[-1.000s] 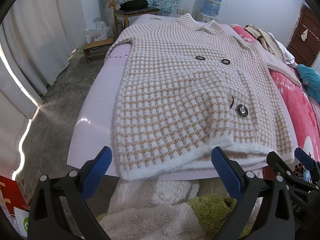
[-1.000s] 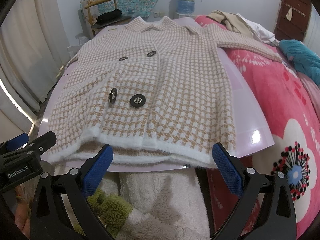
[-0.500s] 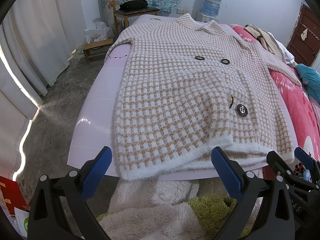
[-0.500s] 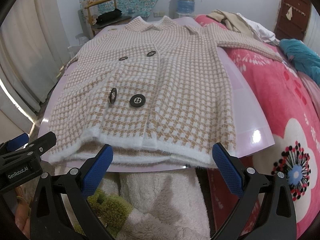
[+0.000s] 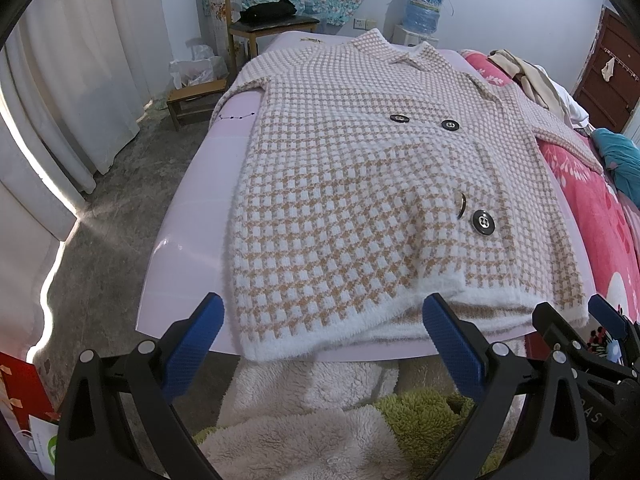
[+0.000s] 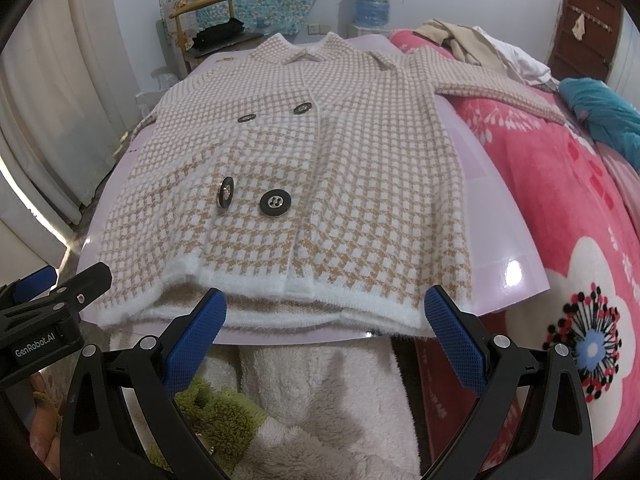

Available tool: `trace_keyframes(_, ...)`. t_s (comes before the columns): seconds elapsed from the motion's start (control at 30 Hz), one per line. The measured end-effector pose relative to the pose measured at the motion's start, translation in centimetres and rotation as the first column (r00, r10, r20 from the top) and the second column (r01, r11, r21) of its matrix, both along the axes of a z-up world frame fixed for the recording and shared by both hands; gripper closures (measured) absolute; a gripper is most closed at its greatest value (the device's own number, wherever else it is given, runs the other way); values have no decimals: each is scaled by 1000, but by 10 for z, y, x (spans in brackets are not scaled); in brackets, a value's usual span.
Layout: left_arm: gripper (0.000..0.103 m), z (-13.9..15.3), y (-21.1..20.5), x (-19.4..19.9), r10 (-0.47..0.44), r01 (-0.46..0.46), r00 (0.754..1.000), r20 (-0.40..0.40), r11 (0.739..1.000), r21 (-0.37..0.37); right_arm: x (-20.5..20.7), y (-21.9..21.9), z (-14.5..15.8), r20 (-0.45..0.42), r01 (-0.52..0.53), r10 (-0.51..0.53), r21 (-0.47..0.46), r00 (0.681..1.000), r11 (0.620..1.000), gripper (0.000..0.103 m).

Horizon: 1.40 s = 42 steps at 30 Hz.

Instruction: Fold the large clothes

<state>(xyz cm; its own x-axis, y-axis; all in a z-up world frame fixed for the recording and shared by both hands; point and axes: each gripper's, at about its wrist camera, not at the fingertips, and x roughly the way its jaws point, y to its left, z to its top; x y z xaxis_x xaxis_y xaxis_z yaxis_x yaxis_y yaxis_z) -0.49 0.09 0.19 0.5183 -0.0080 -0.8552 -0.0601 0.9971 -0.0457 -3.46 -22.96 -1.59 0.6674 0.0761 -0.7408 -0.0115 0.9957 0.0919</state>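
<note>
Gaping empty, both tongs (image 5: 320, 338) (image 6: 322, 330) near coat (image 5: 372, 200) hem; flowered blanket (image 6: 580, 280) right view only

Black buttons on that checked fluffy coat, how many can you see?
4. Two upper black round buttons sit mid-chest; two lower near the hem of the beige-and-white checked coat. Others may be hidden.

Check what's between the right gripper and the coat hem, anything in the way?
Nothing blocks it. In the right wrist view the right gripper, open, sits just short of the checked coat hem; only fluffy cream fabric lies below.
</note>
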Motion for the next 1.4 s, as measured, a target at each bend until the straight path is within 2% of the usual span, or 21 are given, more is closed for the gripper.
trace_keyframes(1.17,5,1,-2,1,0,0,1000,4,1000,1,-1,-4,2,0,6,-6,0,1000,1000,8)
trace_keyframes(1.4,5,9,4,3,-11,11,1000,6,1000,-4,-1,-4,5,6,28,-28,-16,1000,999,8)
